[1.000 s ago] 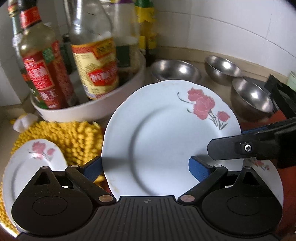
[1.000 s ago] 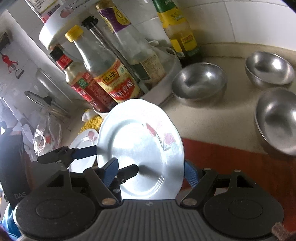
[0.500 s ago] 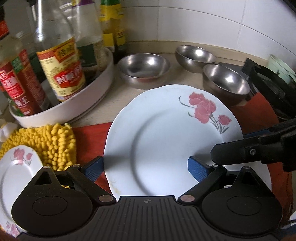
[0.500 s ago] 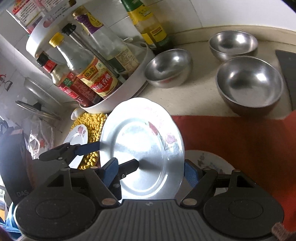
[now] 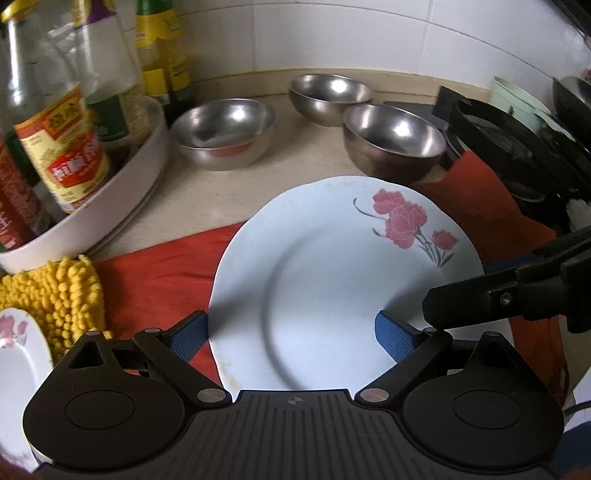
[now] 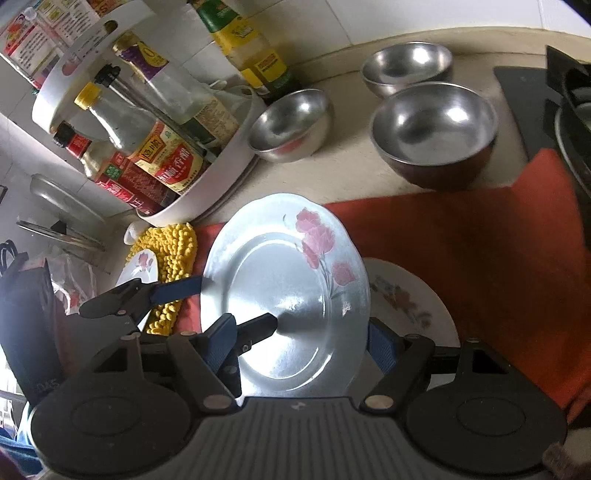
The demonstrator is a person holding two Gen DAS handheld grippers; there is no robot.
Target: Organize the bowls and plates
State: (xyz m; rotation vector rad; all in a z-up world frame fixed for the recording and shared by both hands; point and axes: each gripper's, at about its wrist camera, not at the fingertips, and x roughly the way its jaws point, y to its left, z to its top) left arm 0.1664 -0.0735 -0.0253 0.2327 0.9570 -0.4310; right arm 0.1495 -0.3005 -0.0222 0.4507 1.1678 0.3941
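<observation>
A white plate with red flowers (image 5: 332, 280) is held in the air between both grippers; it also shows in the right wrist view (image 6: 284, 291). My left gripper (image 5: 291, 336) is shut on its near rim. My right gripper (image 6: 299, 341) is shut on the opposite rim, and its finger shows in the left wrist view (image 5: 480, 295). Another flowered plate (image 6: 410, 299) lies on the red cloth (image 6: 480, 251) beneath. A small flowered plate (image 5: 18, 354) sits at far left. Three steel bowls (image 5: 225, 133) (image 5: 328, 96) (image 5: 395, 136) stand on the counter behind.
A white round rack (image 5: 122, 184) with sauce bottles (image 5: 62, 140) stands at left. A yellow chenille mat (image 5: 55, 291) lies beside it. A black stove (image 5: 517, 147) with cookware is at right. A tiled wall (image 5: 332, 33) runs behind.
Both grippers have carried the flowered plate to the right, away from the bottle rack, over the red cloth and the plate lying on it. The steel bowls now look closer.
</observation>
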